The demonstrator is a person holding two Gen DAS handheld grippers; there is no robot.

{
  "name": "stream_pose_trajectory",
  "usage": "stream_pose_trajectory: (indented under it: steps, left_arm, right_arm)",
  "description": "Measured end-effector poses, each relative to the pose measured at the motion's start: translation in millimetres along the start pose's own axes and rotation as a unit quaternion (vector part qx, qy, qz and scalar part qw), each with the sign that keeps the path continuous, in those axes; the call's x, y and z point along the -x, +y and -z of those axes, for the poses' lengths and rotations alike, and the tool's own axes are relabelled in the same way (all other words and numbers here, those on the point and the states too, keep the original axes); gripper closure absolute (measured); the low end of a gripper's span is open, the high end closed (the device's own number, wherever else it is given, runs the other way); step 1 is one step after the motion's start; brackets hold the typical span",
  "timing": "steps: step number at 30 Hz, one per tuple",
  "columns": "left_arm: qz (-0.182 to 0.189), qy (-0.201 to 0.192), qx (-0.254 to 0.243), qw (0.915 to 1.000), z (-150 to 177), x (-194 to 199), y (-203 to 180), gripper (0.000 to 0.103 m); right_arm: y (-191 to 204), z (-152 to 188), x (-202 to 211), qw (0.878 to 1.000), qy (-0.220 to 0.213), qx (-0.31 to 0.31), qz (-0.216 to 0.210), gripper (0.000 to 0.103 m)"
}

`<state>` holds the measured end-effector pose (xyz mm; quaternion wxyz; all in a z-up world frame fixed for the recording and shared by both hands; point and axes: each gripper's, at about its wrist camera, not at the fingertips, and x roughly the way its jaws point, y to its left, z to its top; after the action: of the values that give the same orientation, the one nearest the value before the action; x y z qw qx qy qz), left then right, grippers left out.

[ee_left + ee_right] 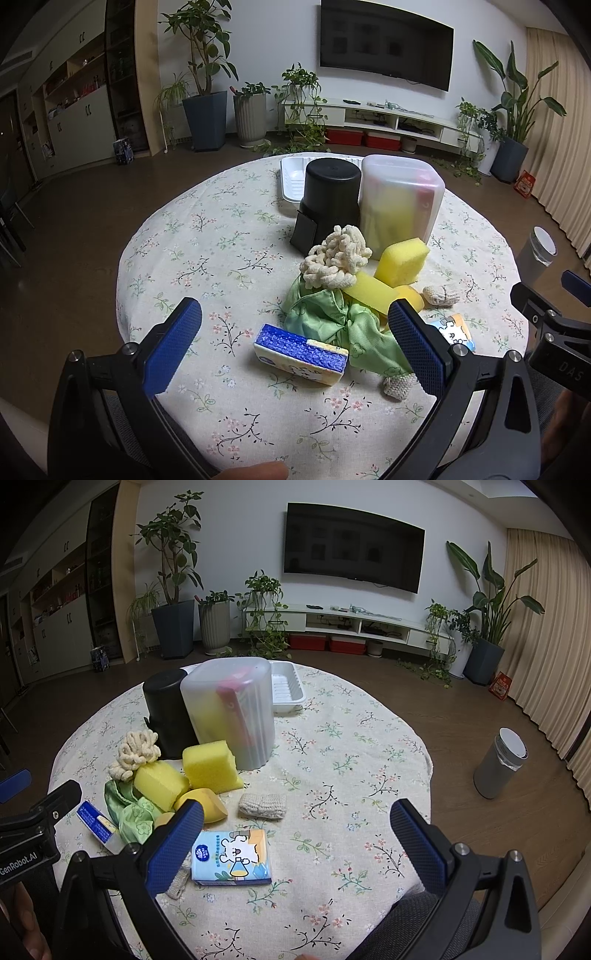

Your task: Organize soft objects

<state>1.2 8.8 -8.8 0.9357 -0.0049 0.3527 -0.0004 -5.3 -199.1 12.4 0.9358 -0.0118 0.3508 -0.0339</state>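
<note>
Soft things lie in a pile on the round floral table (221, 236): a cream chenille mop head (334, 260), yellow sponges (402, 260), a green cloth (332, 321), a blue-topped sponge (301, 352), knitted beige pieces (441, 295) and a tissue pack (232, 856). My left gripper (295, 332) is open and empty, just before the blue-topped sponge. My right gripper (297, 838) is open and empty, above the tissue pack; the mop head (136, 753) and a knitted piece (263, 805) lie beyond it.
A black cylinder (330, 195) and a translucent lidded container (400, 203) with yellow and red contents stand behind the pile. A white tray (291, 177) lies at the table's far edge. A grey bin (500, 764) stands on the floor at right.
</note>
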Motion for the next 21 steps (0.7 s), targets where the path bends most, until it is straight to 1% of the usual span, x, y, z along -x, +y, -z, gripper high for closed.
stream_pose_trajectory:
  steps: [21]
  left_arm:
    - [0.000,0.001,0.001,1.0000,-0.5,-0.4,0.3,0.000]
  right_arm:
    - [0.3,0.8,-0.8,1.000,0.001,0.000,0.000,0.000]
